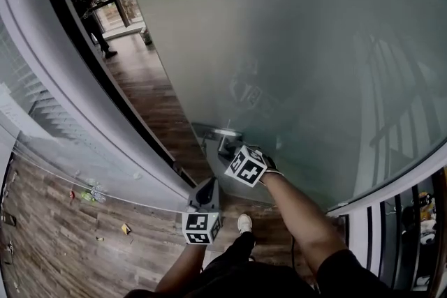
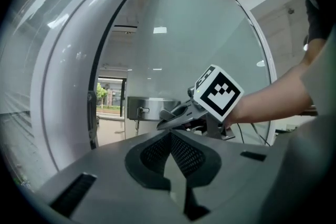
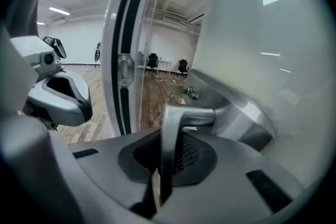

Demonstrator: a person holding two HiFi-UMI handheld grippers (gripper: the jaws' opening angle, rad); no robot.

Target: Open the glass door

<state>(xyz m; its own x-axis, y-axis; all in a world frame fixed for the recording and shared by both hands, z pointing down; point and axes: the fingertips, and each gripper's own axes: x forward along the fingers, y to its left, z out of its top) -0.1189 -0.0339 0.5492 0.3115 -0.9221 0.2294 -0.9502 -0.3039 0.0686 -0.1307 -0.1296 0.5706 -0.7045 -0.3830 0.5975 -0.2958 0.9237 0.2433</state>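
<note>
The right gripper point(image 1: 229, 149) grips the metal handle point(image 3: 176, 131) of the glass door point(image 1: 293, 45); the left gripper point(image 1: 207, 189) is closed, empty.

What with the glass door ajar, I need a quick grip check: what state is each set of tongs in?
Left tongs: closed, holding nothing.
Right tongs: closed on the door handle.

Wood floor point(image 1: 150, 91); a person point(image 1: 89, 23) stands far off on it; two office chairs point(image 3: 153, 60) distant.
</note>
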